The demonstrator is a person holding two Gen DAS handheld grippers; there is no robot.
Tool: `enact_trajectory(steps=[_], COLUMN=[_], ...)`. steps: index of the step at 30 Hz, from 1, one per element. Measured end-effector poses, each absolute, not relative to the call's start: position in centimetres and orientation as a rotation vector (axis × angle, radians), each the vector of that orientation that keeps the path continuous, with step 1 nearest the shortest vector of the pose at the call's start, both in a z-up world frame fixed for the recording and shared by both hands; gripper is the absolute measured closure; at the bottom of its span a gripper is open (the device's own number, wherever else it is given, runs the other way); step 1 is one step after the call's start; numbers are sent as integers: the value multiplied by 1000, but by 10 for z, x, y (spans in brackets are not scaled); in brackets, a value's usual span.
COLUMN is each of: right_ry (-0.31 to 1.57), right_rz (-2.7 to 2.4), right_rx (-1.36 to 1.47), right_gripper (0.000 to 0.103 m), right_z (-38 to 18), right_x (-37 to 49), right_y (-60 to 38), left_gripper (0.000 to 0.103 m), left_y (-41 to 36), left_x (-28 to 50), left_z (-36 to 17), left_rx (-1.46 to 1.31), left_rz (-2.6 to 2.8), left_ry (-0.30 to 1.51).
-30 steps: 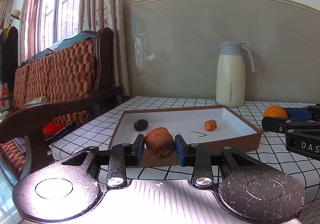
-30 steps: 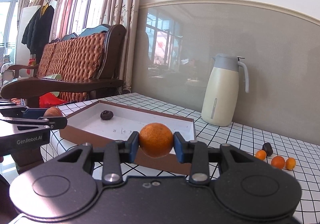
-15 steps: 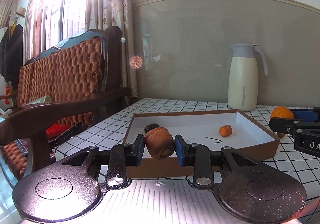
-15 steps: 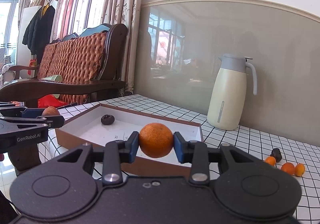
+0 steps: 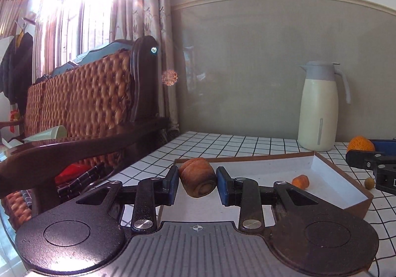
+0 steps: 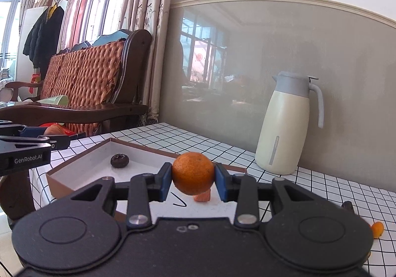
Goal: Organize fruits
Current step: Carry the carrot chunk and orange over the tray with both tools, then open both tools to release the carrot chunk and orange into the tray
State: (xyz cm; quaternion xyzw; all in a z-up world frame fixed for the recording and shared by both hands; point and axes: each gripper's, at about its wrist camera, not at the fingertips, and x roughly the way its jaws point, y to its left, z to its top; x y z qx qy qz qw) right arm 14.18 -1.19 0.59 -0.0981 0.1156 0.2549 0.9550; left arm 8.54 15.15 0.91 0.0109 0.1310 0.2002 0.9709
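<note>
- Two grippers show, each with its jaws pinching one item, both held above the grid-patterned counter [image 5: 222, 145].
- The left gripper [image 5: 197, 181], at the lower centre of the left wrist view, clamps a brown rolled pastry-like piece [image 5: 198, 180] between its blue pads, just over the near left corner of the shallow box [image 5: 346, 178].
- The right gripper [image 6: 193, 179], at the lower centre of the right wrist view, clamps an orange [image 6: 193, 173] over the near edge of the same box.
- Inside the box's white floor lie a dark round fruit [image 6: 119, 160] toward the left of the right wrist frame and a small orange piece [image 5: 300, 181], partly hidden behind the held orange in the right wrist view.
- A cream jug with a grey lid [image 6: 284, 128] stands on the counter against the wall, at the right of both frames.
- A small orange fruit [image 6: 377, 230] lies on the counter at the right wrist view's lower right edge.
- A small tan fruit [image 5: 369, 183] sits on the counter right of the box in the left wrist view.
</note>
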Motion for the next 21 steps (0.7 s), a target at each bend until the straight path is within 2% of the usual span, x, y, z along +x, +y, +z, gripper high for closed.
enact_trajectory(steps=[21], right_ry=[368], right_rz=[469], right_rx=[-174], right_gripper=[74], right_z=[-2], right_x=[245], right_y=[10], left_gripper=[70], left_y=[194], left_x=[158], left_z=[-3], left_rx=[-29], left_rz=[441], left_ry=[367])
